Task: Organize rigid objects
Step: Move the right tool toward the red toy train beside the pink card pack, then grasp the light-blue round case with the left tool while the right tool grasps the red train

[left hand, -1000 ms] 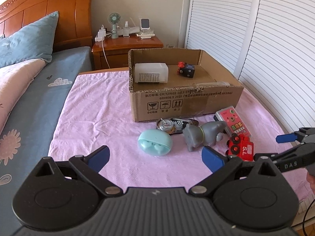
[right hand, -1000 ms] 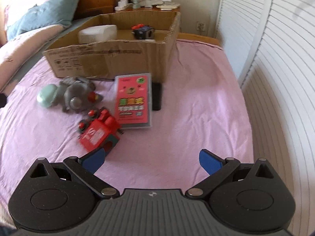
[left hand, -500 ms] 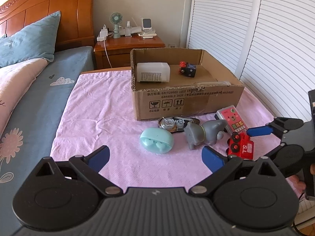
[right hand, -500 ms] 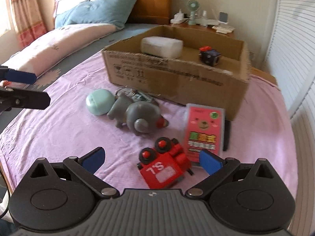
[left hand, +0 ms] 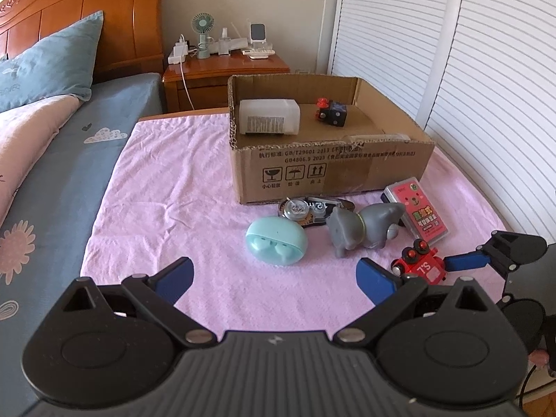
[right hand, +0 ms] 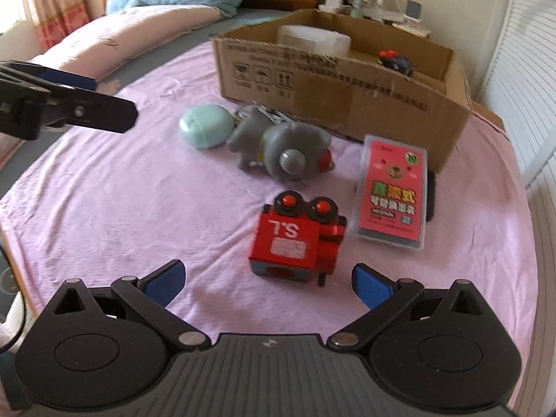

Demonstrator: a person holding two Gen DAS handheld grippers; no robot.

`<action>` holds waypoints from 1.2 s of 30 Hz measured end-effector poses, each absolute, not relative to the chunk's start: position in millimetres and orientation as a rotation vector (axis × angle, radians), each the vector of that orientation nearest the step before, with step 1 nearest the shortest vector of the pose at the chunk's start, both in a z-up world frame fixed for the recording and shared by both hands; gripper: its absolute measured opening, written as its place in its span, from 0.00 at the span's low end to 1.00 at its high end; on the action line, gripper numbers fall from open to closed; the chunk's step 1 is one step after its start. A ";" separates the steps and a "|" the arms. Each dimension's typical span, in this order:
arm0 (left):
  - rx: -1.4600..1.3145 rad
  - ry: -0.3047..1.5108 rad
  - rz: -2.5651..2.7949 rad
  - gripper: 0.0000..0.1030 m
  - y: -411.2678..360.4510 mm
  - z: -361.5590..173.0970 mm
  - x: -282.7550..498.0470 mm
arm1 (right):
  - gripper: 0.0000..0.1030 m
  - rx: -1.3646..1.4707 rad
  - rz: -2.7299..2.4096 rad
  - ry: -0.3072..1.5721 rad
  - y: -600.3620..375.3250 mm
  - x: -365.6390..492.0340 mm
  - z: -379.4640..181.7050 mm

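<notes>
Train [right hand: 297,239] red, "S.L" label, black wheels; right tool [right hand: 267,278] agape

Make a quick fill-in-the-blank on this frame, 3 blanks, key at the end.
1. The white container lies inside the ____ box.
2. The open right gripper faces the ____ toy train.
3. The mint earbud case lies on the ____ cloth, beside the grey toy animal.

Missing words: cardboard; red; pink
</notes>
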State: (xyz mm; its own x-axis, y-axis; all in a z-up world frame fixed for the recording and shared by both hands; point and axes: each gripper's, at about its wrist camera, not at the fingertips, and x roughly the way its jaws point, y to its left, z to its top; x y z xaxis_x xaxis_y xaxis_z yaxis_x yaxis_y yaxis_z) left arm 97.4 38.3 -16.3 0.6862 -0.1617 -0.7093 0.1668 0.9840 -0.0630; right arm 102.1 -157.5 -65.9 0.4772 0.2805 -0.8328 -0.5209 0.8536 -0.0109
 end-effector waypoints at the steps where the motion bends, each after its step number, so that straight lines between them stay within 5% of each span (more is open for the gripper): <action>1: 0.014 0.796 -0.184 0.96 37.6 -17.3 98.9 | 1.00 -0.283 0.486 0.952 -157.1 102.4 -66.5; 20: 0.022 0.921 -0.116 0.96 28.2 -62.7 187.9 | 1.00 -0.299 0.450 0.941 -153.6 99.9 -67.6; 36: 0.040 0.954 -0.027 0.96 61.0 -77.2 164.7 | 1.00 -0.293 0.450 0.918 -155.2 95.2 -67.6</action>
